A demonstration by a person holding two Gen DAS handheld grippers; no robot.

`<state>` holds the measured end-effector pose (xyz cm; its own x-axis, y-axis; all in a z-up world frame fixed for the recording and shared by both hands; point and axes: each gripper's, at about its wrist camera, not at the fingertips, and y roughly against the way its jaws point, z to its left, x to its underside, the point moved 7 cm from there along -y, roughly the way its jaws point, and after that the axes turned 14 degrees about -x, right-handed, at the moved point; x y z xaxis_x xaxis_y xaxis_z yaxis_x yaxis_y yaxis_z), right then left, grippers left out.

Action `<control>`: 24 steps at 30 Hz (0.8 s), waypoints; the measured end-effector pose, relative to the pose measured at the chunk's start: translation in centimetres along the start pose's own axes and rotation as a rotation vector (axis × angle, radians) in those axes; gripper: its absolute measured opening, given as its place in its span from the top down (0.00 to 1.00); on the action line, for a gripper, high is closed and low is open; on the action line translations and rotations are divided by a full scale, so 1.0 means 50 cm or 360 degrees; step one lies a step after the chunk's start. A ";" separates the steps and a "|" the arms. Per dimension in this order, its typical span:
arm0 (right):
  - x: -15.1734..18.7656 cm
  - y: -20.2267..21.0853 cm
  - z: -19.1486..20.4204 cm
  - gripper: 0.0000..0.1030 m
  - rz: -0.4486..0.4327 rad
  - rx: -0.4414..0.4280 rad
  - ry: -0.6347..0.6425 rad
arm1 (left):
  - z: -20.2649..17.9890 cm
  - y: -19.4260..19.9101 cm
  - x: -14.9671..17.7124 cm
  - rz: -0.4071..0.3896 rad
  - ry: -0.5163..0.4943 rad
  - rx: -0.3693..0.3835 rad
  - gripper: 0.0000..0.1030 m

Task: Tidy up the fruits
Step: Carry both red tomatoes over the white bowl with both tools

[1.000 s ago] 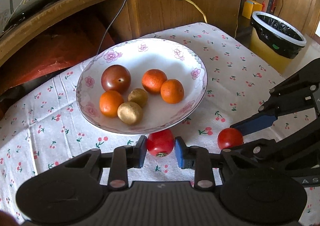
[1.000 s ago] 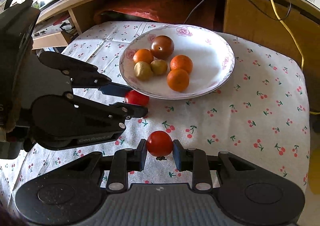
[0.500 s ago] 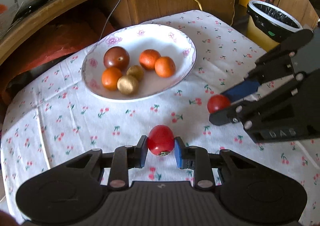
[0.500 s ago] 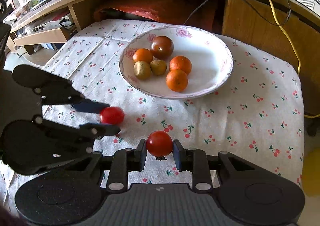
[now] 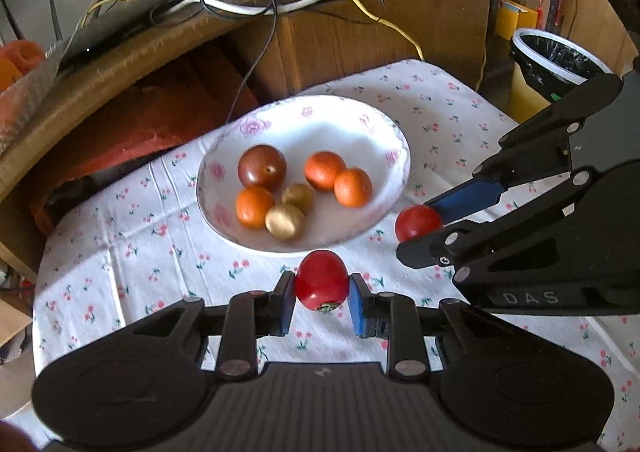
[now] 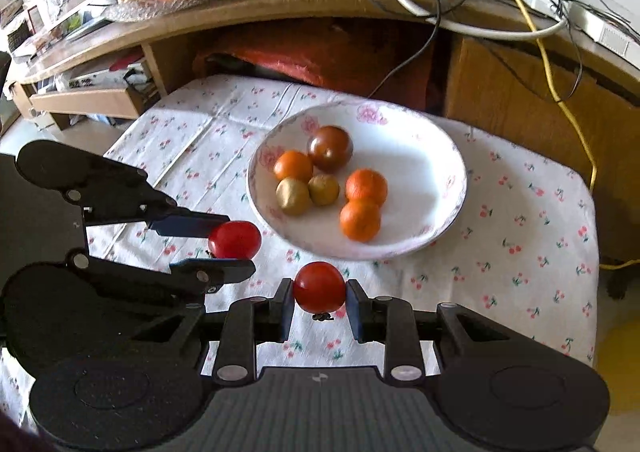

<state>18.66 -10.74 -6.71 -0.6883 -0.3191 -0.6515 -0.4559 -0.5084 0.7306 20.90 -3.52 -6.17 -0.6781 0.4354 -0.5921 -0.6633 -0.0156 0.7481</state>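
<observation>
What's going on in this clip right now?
A person is sorting fruit with two handheld tongs. The left tongs are shut on one red tomato, and the right tongs are shut on another red tomato. Both are held above the cherry-print tablecloth, just short of the flowered bowl. The bowl already holds three oranges, two small brownish fruits and a dark tomato.

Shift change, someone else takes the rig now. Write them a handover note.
Left hand-held gripper: shut on a red tomato, held near the plate's front rim.
Right hand-held gripper: shut on the second red tomato, also just short of the plate.
Done: plate holds three oranges, a dark tomato, two brown fruits.
Left: place both red tomatoes on the plate.
</observation>
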 end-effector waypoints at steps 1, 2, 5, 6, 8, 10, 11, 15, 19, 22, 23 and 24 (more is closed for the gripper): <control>-0.004 0.000 -0.002 0.77 -0.0005 0.0002 -0.0002 | 0.001 -0.001 -0.003 -0.0004 0.0005 -0.0002 0.65; -0.007 0.000 -0.004 0.77 -0.0011 0.0003 -0.0006 | 0.003 -0.002 -0.006 -0.0008 0.0012 -0.0001 0.65; -0.013 -0.004 -0.010 0.77 -0.0016 0.0014 -0.0011 | 0.008 -0.009 -0.015 -0.0016 0.0013 -0.0018 0.65; -0.015 -0.006 -0.012 0.77 -0.0018 0.0018 -0.0013 | 0.009 -0.011 -0.016 -0.0019 0.0008 -0.0027 0.65; -0.019 -0.009 -0.017 0.77 -0.0024 0.0028 -0.0013 | 0.011 -0.016 -0.020 -0.0019 0.0008 -0.0031 0.65; -0.023 -0.011 -0.022 0.77 -0.0034 0.0030 -0.0018 | 0.014 -0.021 -0.024 -0.0022 0.0021 -0.0029 0.65; -0.026 -0.012 -0.025 0.77 -0.0040 0.0031 -0.0022 | 0.016 -0.024 -0.026 -0.0024 0.0025 -0.0031 0.65; -0.032 -0.023 -0.034 0.77 -0.0047 0.0040 -0.0024 | 0.019 -0.037 -0.032 -0.0026 0.0027 -0.0046 0.65; -0.035 -0.028 -0.041 0.76 -0.0058 0.0032 -0.0035 | 0.023 -0.040 -0.037 -0.0042 0.0033 -0.0050 0.65; -0.037 -0.032 -0.043 0.76 -0.0067 0.0045 -0.0025 | 0.026 -0.046 -0.039 -0.0044 0.0049 -0.0056 0.65; -0.038 -0.033 -0.045 0.76 -0.0070 0.0045 -0.0028 | 0.027 -0.047 -0.040 -0.0047 0.0051 -0.0058 0.65; -0.039 -0.034 -0.046 0.76 -0.0073 0.0044 -0.0030 | 0.027 -0.048 -0.041 -0.0048 0.0055 -0.0058 0.65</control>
<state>22.08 -11.11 -7.15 -0.6768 -0.2808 -0.6805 -0.5023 -0.4996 0.7058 24.34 -3.17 -6.34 -0.6675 0.4048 -0.6249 -0.6944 -0.0357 0.7187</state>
